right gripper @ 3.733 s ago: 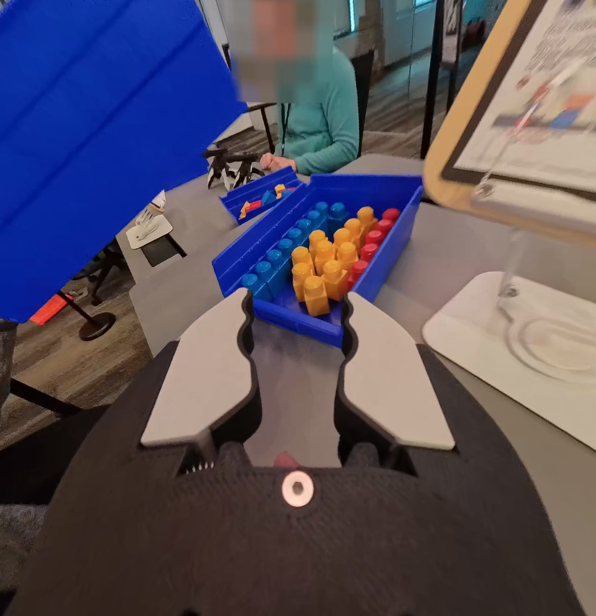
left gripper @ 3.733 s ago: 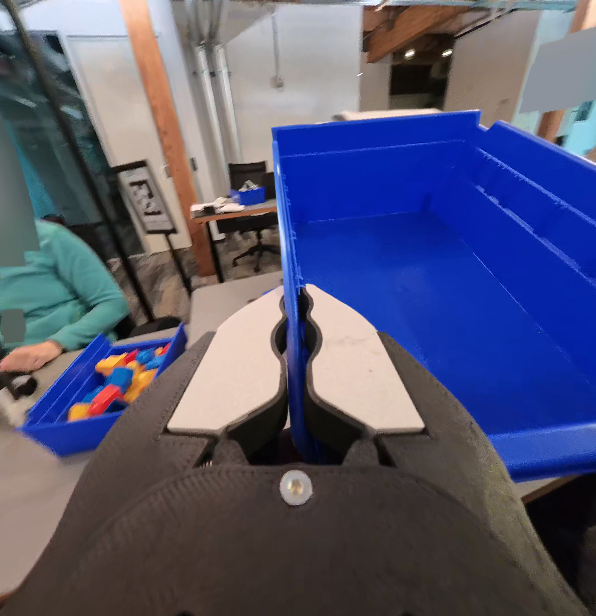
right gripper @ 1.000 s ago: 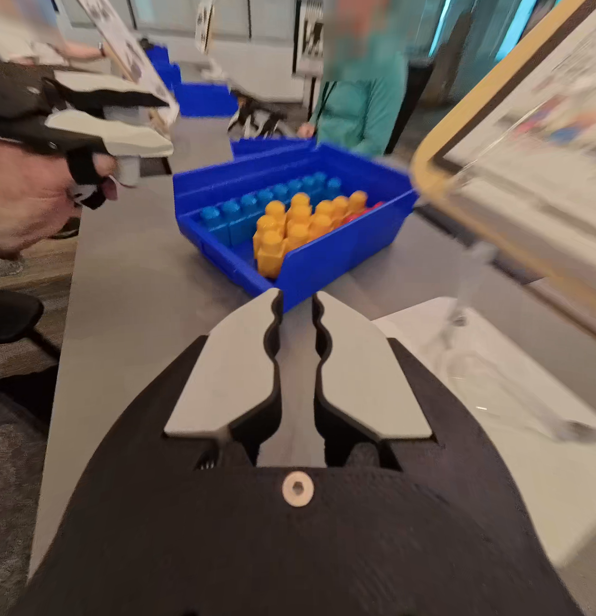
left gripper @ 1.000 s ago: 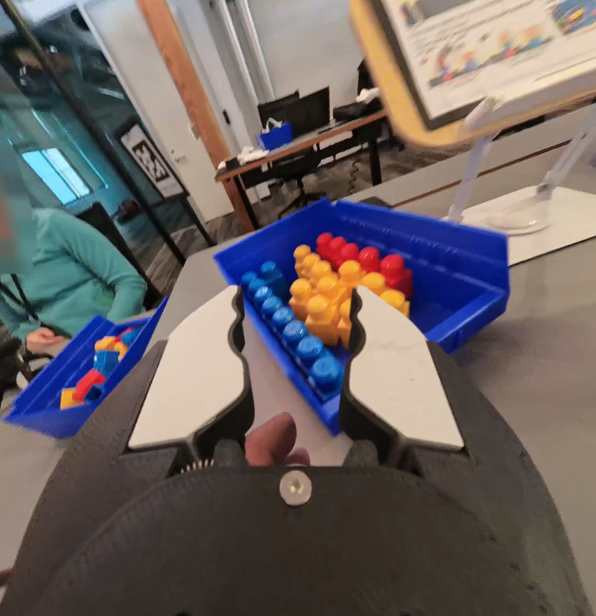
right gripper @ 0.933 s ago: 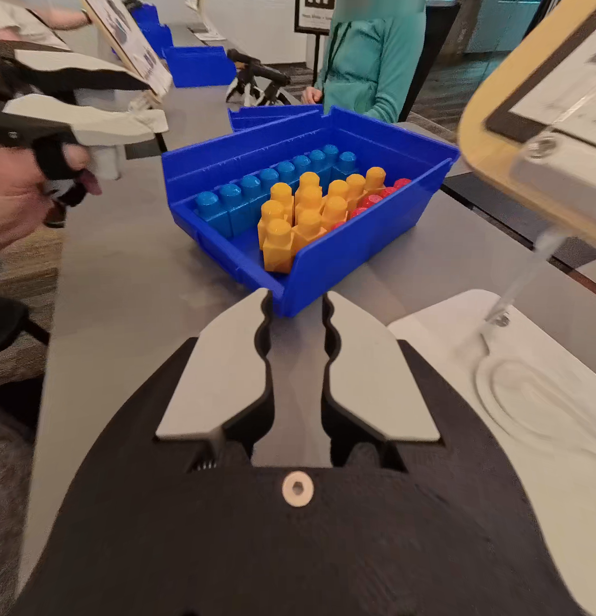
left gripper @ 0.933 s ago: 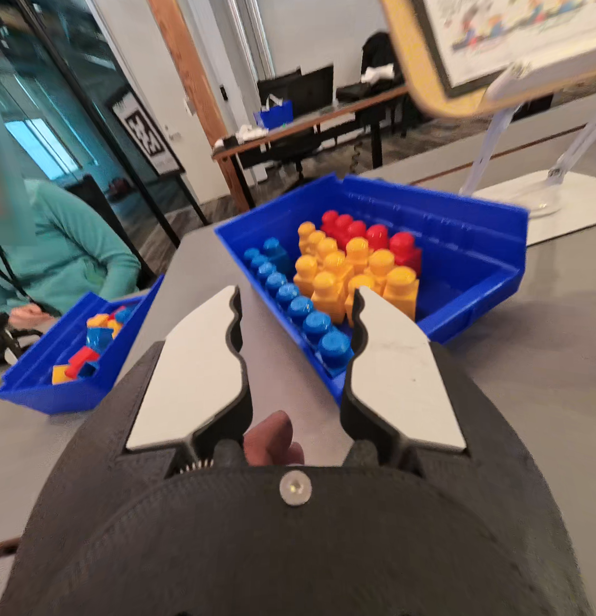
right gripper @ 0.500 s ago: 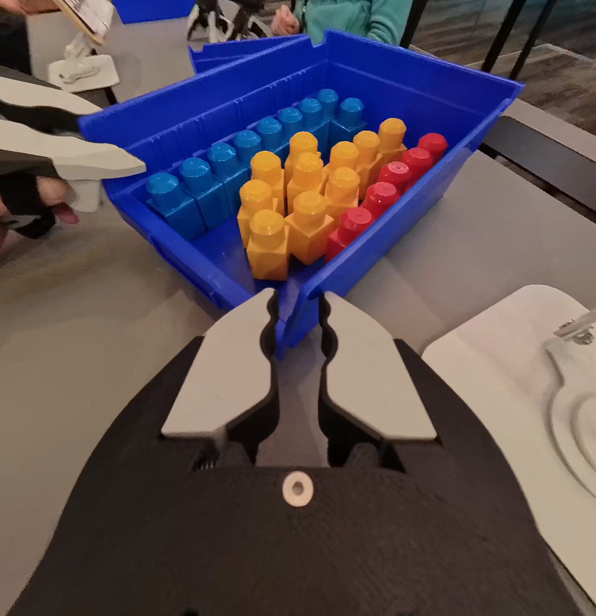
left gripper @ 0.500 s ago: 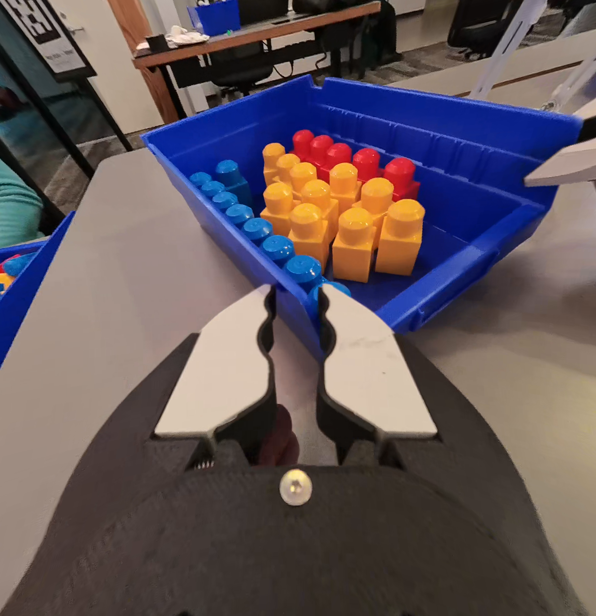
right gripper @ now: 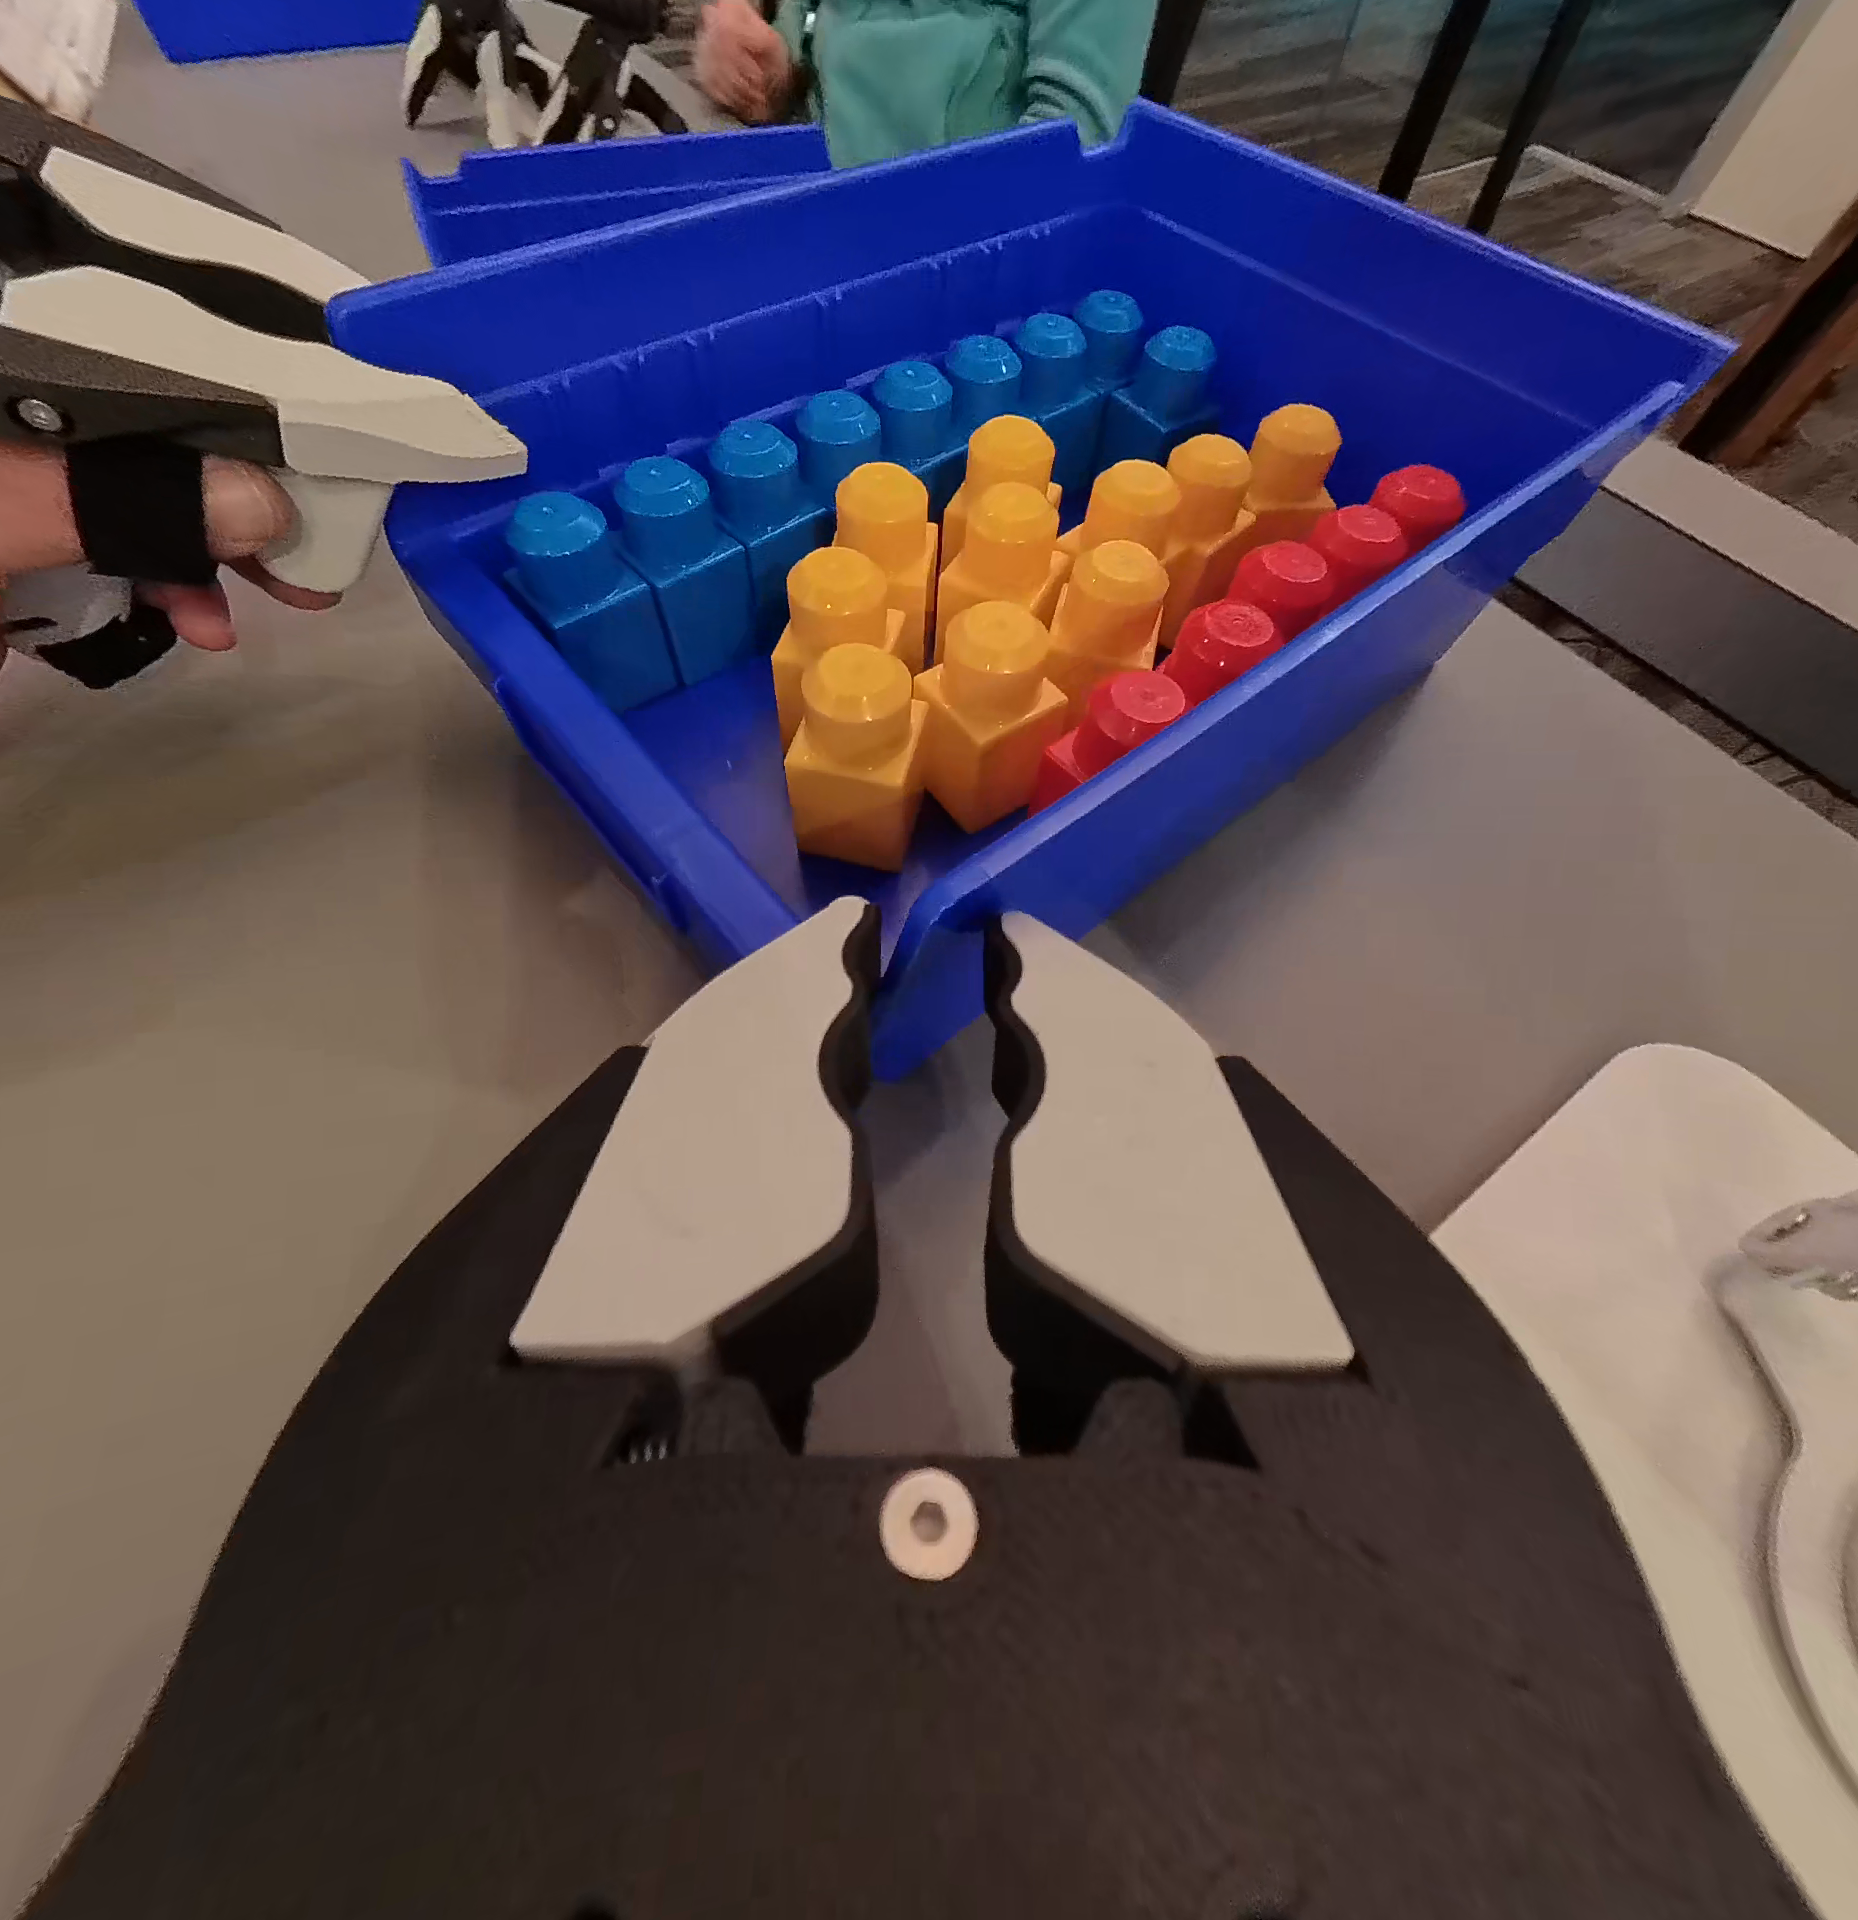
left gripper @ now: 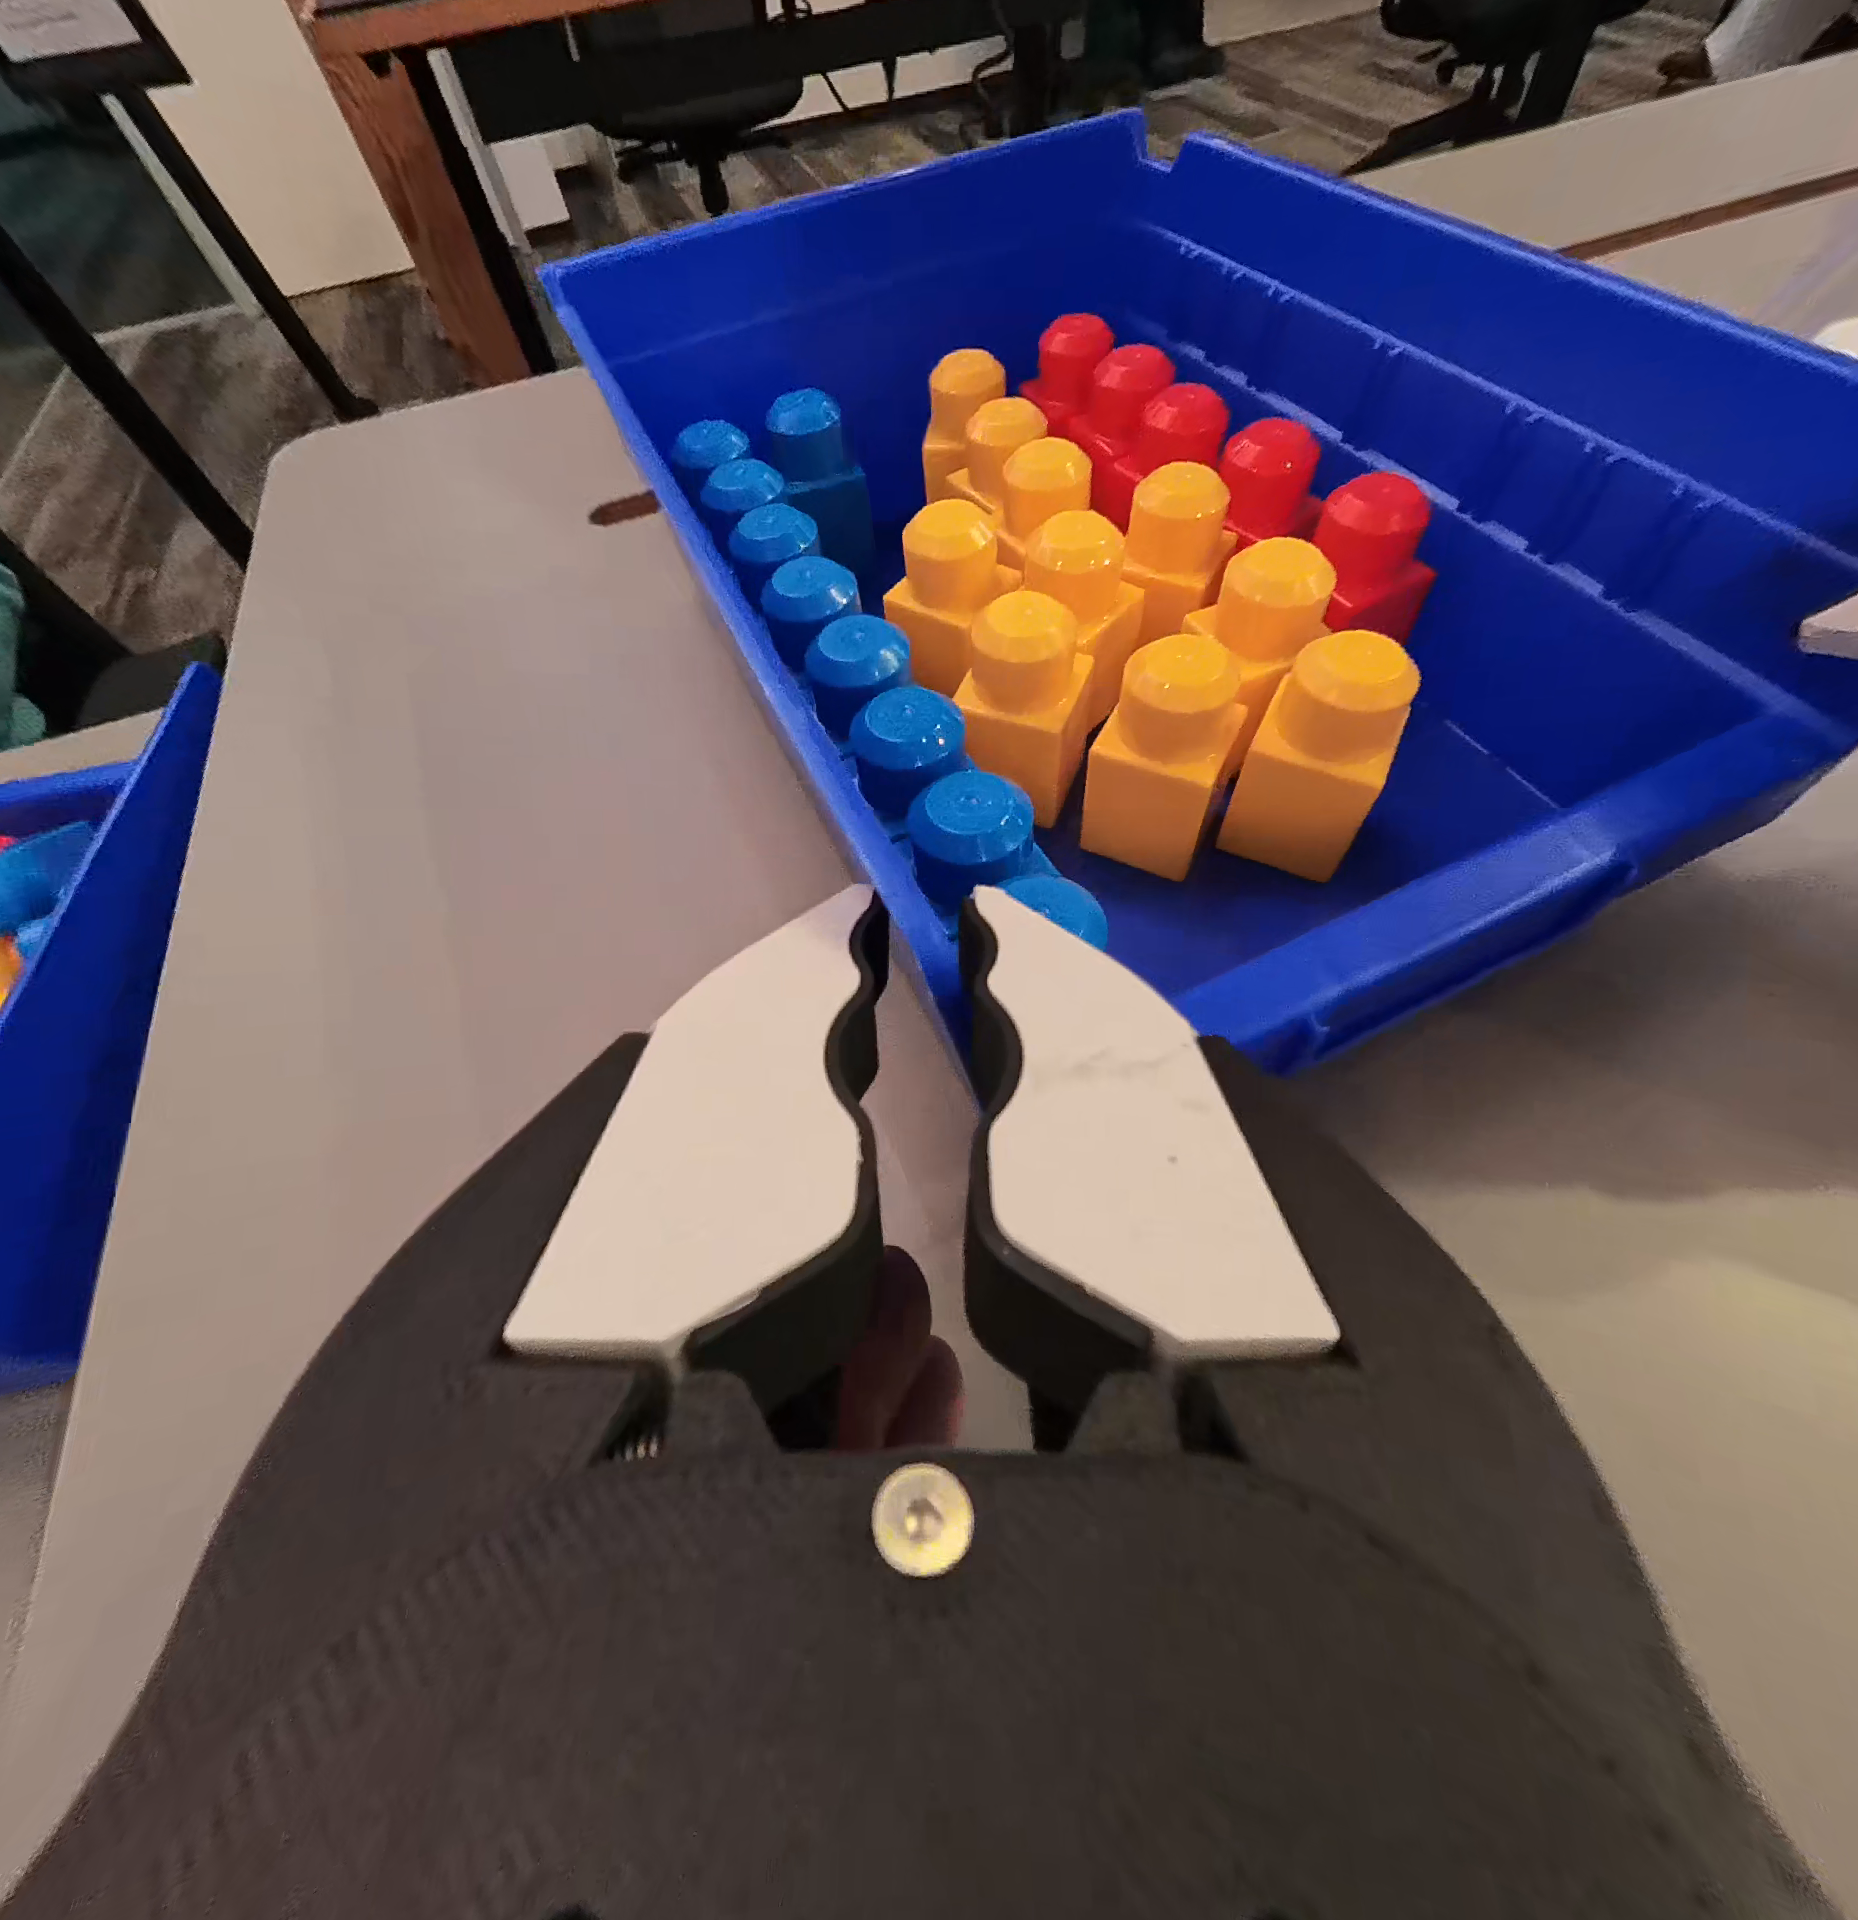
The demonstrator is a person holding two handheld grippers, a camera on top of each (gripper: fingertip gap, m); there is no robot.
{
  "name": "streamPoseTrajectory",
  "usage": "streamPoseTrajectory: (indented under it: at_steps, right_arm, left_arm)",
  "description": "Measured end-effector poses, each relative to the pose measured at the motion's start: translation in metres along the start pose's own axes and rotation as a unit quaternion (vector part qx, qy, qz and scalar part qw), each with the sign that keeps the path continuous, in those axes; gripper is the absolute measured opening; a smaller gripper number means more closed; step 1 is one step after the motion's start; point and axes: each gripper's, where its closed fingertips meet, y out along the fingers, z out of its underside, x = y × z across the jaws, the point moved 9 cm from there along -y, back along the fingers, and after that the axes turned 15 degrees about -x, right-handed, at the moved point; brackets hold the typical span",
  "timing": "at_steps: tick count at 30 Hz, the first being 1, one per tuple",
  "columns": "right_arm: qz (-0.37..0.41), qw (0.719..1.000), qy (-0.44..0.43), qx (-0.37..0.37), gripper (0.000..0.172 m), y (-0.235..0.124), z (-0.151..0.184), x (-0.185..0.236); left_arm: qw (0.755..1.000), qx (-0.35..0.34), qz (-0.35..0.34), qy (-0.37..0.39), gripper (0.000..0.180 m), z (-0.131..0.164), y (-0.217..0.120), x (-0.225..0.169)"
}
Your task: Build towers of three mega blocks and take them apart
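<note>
Straddling the near corners of the blue bin [right gripper: 1320,312] on the worktop [right gripper: 281,987], left claw [left gripper: 917,920] and right claw [right gripper: 930,925] each nearly closed over a wall, mega blocks [right gripper: 998,665] standing upright just ahead inside, nearest the right.

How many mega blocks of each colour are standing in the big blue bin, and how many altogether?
Blue blocks: 9
Yellow blocks: 10
Red blocks: 5
Total: 24

blue blocks [right gripper: 759,462] — 9 | yellow blocks [right gripper: 992,644] — 10 | red blocks [right gripper: 1283,577] — 5
</note>
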Motion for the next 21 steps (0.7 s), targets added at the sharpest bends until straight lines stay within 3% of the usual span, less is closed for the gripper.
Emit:
streamPoseTrajectory:
  at_steps: [7, 8, 11, 13, 17, 21]
  right_arm:
    - [0.014, 1.000, 0.011, -0.011, 0.021, 0.025, -0.003, -0.009]
    - [0.013, 1.000, 0.008, -0.015, 0.021, 0.024, -0.004, -0.009]
    - [0.020, 0.999, 0.004, -0.040, 0.034, 0.010, -0.010, -0.012]
    - [0.008, 0.999, -0.005, -0.049, 0.033, -0.006, -0.012, -0.012]
    - [-0.035, 0.999, -0.018, -0.016, 0.033, -0.045, 0.000, -0.009]
    - [-0.067, 0.997, -0.010, 0.032, 0.036, -0.094, 0.020, -0.018]
  left_arm:
    - [0.999, -0.004, 0.018, -0.029, 0.010, -0.003, 0.032, 0.031]
    - [0.999, -0.012, 0.018, -0.042, 0.014, -0.002, 0.030, 0.034]
    - [0.996, -0.045, -0.012, -0.079, 0.049, -0.007, 0.014, 0.046]
    - [0.995, -0.071, -0.017, -0.075, 0.050, -0.015, -0.003, 0.048]
    - [0.994, -0.104, 0.020, -0.018, 0.038, -0.036, -0.034, 0.009]
    - [0.989, -0.113, 0.098, 0.004, 0.029, -0.050, -0.039, -0.069]
